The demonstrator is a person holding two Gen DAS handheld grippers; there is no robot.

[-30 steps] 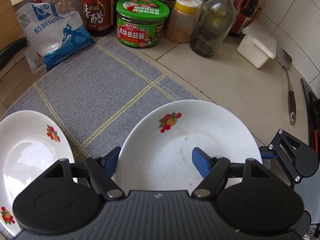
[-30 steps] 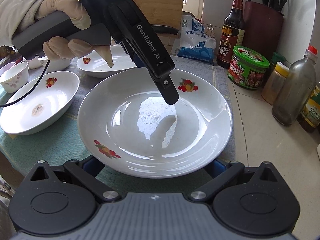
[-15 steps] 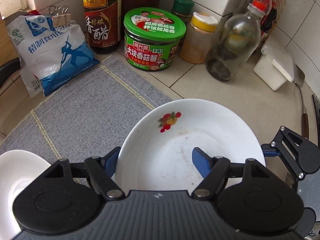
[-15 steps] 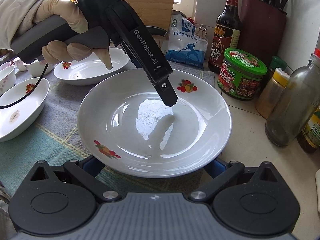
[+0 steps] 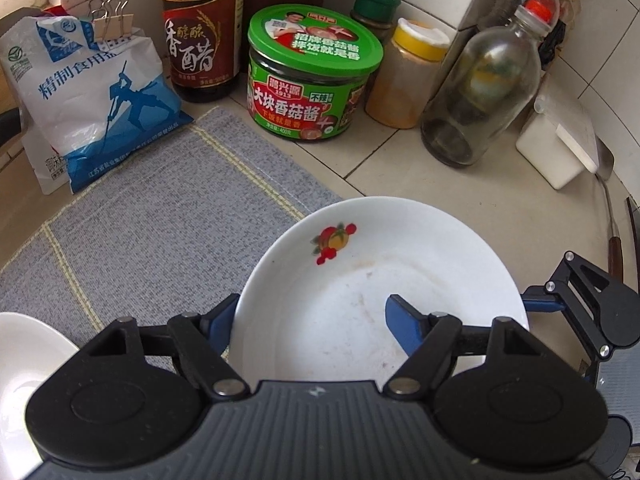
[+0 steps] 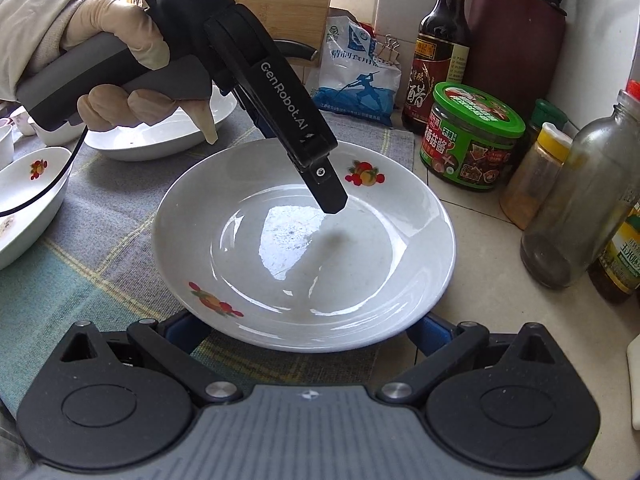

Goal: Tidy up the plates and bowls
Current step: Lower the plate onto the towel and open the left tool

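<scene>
A white plate with fruit prints (image 6: 360,248) (image 5: 400,264) rests half on the grey checked cloth (image 5: 160,232), half on the tiled counter. My left gripper (image 5: 308,316) straddles its rim, one blue finger outside and the other finger (image 6: 320,176) inside. Its jaws are opening, and the inner tip hangs just above the glaze. My right gripper (image 6: 306,330) stands wide open at the near rim, with its blue fingers tucked under the plate's edge. A gloved hand (image 6: 120,52) holds the left gripper.
Two more white dishes (image 6: 160,140) (image 6: 28,196) sit on the cloth to the left. A green-lidded jar (image 5: 316,76), vinegar bottle (image 5: 200,28), glass bottle (image 5: 480,92), spice jar (image 5: 408,76) and salt bag (image 5: 92,100) crowd the back. A white box (image 5: 560,144) and spatula (image 5: 612,216) lie at right.
Both grippers and the plate have shifted right toward the jars, and the other dishes have slid off to the left. The left gripper's inner finger has come off the plate's surface.
</scene>
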